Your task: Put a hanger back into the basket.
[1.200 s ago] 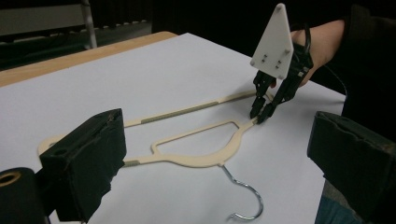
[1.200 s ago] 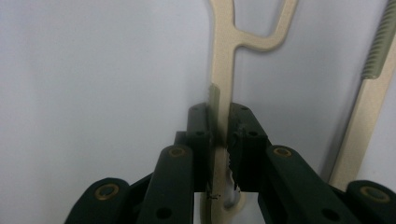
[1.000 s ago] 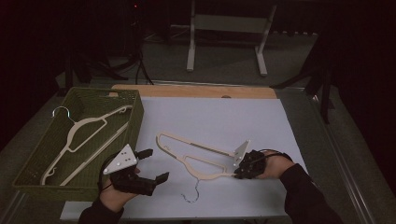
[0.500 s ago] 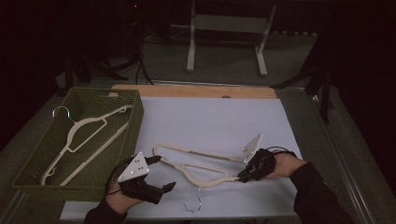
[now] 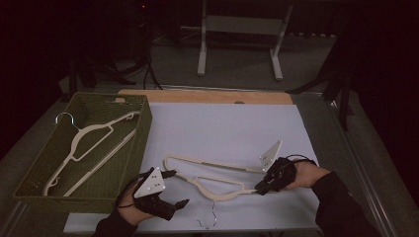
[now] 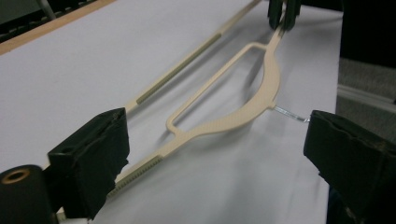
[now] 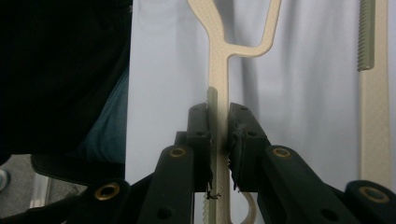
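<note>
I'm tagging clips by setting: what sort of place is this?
Probably a lab or studio set up for recording, not a home: a white-covered table in a dark room, a bare metal stand behind it, cables on the floor, and a green basket of hangers.

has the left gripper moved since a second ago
Yes. The left gripper has slid right, away from the green basket and closer to the hanger.

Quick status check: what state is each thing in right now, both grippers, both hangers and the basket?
Left gripper: open, jaws either side of the hanger's near arm.
Right gripper: shut on the hanger's arm.
Hanger on the sheet: flat, held at one end.
Hanger in the basket: lying loose.
Basket: upright, holding one hanger.
</note>
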A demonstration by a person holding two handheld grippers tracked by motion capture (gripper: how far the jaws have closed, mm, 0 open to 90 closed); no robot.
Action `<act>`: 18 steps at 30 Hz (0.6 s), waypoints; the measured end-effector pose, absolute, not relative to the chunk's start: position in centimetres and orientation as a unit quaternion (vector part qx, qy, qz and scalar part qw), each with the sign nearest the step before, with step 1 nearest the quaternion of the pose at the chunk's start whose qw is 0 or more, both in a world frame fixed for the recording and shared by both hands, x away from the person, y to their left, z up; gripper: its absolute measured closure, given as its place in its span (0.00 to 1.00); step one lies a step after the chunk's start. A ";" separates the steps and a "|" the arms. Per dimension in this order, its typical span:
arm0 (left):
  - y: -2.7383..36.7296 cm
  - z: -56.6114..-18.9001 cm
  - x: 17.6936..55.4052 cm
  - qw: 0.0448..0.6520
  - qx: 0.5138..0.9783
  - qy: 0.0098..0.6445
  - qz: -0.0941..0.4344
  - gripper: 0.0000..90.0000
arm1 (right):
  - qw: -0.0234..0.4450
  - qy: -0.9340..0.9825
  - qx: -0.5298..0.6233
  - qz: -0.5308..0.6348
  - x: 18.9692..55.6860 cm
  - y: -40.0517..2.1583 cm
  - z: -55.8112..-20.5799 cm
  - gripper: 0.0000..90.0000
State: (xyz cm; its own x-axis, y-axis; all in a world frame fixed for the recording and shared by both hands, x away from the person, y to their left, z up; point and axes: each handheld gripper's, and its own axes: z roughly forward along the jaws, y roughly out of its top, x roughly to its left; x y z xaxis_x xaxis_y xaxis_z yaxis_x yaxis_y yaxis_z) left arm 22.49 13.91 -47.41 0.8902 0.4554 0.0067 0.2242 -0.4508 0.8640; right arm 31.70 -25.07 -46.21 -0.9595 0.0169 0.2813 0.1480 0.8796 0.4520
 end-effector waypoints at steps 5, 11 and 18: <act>13.4 -48.4 22.8 0.459 0.857 0.183 0.148 0.17 | 0.143 -0.960 -0.043 -0.238 31.8 -25.1 -46.1 0.89; 12.3 -49.9 23.1 0.408 0.874 0.168 0.205 0.17 | 0.146 -0.960 -0.043 -0.237 31.8 -25.1 -45.9 0.89; 10.6 -51.8 23.5 0.356 0.893 0.146 0.234 0.20 | 0.145 -0.960 -0.042 -0.236 31.6 -25.0 -45.3 0.89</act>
